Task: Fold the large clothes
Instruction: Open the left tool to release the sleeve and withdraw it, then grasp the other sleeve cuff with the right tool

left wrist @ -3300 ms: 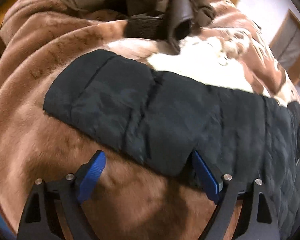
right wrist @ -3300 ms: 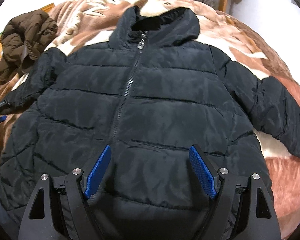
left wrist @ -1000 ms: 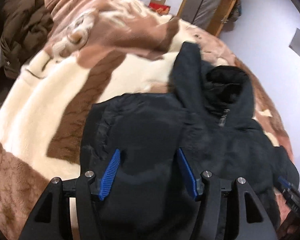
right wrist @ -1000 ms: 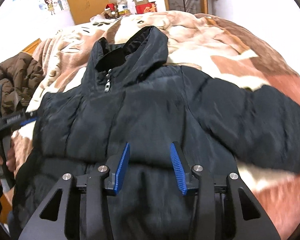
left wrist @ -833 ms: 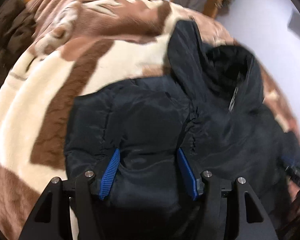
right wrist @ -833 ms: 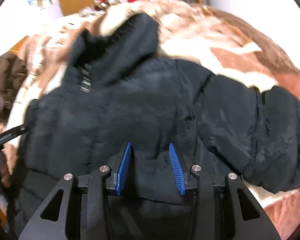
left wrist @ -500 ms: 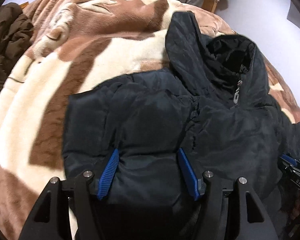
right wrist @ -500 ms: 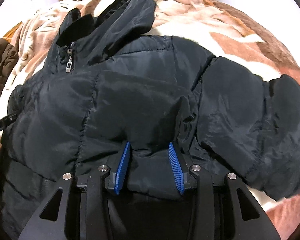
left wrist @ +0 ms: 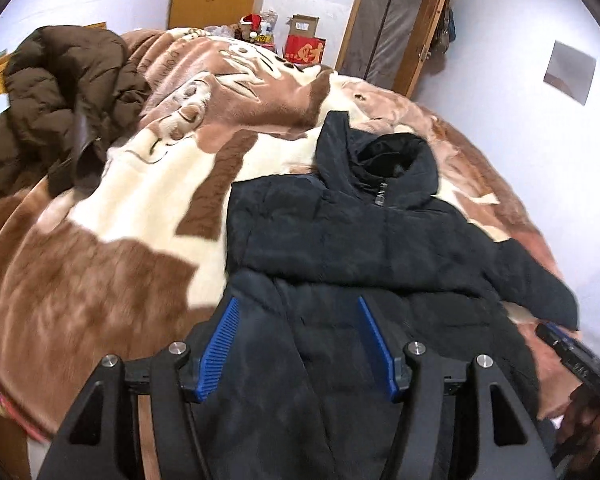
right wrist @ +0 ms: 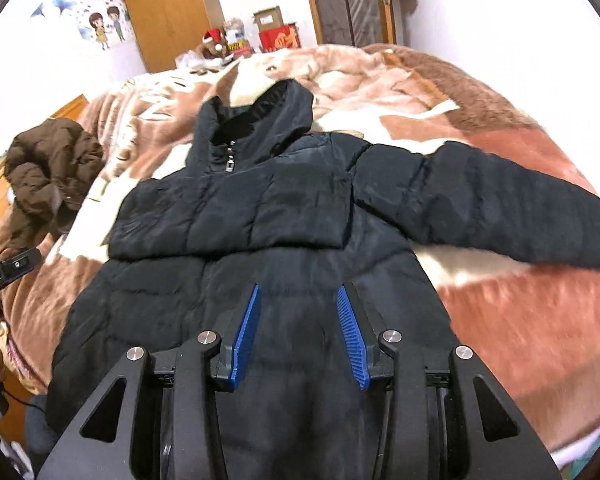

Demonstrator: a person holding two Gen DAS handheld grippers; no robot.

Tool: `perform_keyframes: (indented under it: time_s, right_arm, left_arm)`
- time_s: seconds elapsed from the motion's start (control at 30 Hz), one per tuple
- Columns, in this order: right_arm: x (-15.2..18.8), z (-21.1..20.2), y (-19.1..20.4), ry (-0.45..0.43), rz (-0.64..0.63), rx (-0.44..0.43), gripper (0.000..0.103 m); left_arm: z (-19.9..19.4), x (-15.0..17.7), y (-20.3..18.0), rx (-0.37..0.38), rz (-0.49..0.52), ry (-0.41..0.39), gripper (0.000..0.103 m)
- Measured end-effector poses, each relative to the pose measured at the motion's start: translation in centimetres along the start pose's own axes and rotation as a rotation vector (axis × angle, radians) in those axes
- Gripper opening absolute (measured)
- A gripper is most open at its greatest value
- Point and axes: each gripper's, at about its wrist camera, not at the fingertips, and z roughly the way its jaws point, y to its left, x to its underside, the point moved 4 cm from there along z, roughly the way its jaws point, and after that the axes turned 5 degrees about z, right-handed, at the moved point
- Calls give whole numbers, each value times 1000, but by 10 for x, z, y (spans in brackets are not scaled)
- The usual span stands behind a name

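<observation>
A black hooded puffer jacket [left wrist: 364, 240] lies front-up on a brown and cream blanket [left wrist: 100, 272]. Its left sleeve is folded across the chest [right wrist: 228, 212]. Its right sleeve [right wrist: 500, 196] lies stretched out to the right. My left gripper [left wrist: 296, 320] is open and empty, raised over the jacket's lower left part. My right gripper [right wrist: 298, 308] is open and empty, raised over the jacket's lower middle. The right gripper also shows at the right edge of the left wrist view [left wrist: 576, 356].
A brown puffer jacket [left wrist: 56, 100] is heaped at the far left of the bed. Boxes and a Santa-hat toy [right wrist: 240, 44] stand beyond the bed's far end. Wooden doors [left wrist: 392, 24] and white walls lie behind.
Both grippers let go of the jacket, opened wider and pulled back and up. The left sleeve now lies folded across the chest.
</observation>
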Motion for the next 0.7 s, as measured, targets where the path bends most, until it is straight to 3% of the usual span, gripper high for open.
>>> perform_keyframes:
  time_s: [0.1, 0.27, 0.33, 0.4, 0.57, 0.7]
  right_arm:
    - [11, -28, 1, -34, -9, -5, 40]
    - [19, -58, -6, -61, 5, -11, 42]
    - [19, -65, -12, -73, 23, -7, 43]
    - [18, -71, -19, -90, 37, -3, 52]
    - [10, -77, -40, -115, 77, 26, 53]
    - [3, -73, -65, -111, 133, 48, 53]
  left_arm:
    - [-33, 13, -13, 44, -30, -24, 62]
    - [-65, 28, -53, 116, 8, -42, 62]
    - [-70, 29, -69, 143, 16, -40, 62]
    - [-69, 28, -84, 160, 43, -43, 62]
    - [-54, 12, -109, 166, 79, -32, 62]
    - [-54, -15, -128, 213, 71, -71, 62]
